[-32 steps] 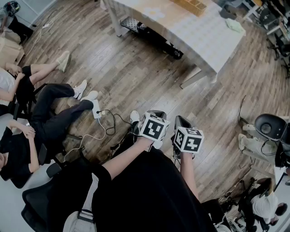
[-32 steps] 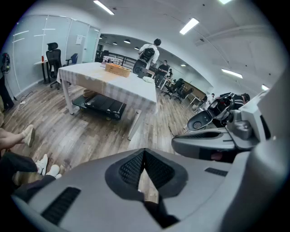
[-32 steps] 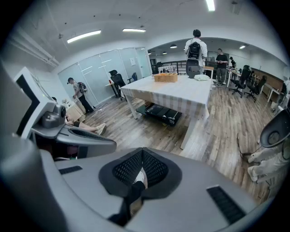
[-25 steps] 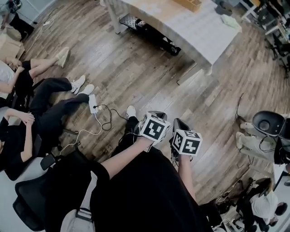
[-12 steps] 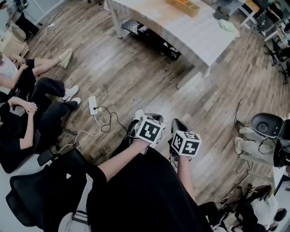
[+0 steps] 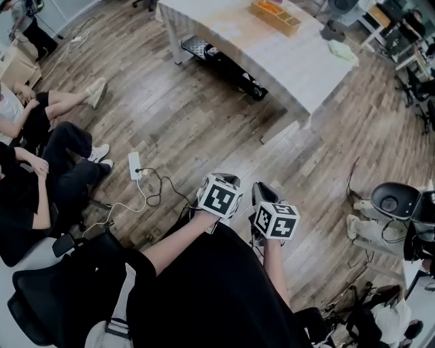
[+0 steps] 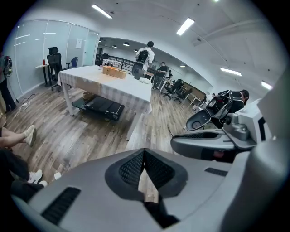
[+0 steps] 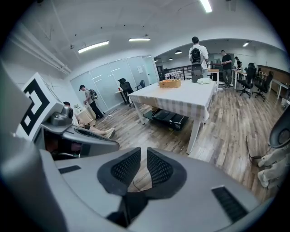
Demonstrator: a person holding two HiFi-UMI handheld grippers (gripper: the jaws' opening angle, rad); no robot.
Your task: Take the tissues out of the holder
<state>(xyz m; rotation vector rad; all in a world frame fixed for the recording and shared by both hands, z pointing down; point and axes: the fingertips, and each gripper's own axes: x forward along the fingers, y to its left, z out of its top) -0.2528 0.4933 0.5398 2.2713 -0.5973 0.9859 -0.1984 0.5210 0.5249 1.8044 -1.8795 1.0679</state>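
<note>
Fingers (image 7: pixel 130 168) of the left gripper (image 7: pixel 144 152) are clenched on nothing. The right gripper (image 8: pixel 144 150) has just been opening, its pads a slit apart and empty. Well apart from both, across the brown plank floor (image 6: pixel 204 115), a brown wooden box (image 6: pixel 275 16) sits on the long white table (image 6: pixel 299 64); its contents cannot be made out. A white power strip (image 6: pixel 134 165) with its cable lies on the floor, beside seated people (image 6: pixel 41 170).
</note>
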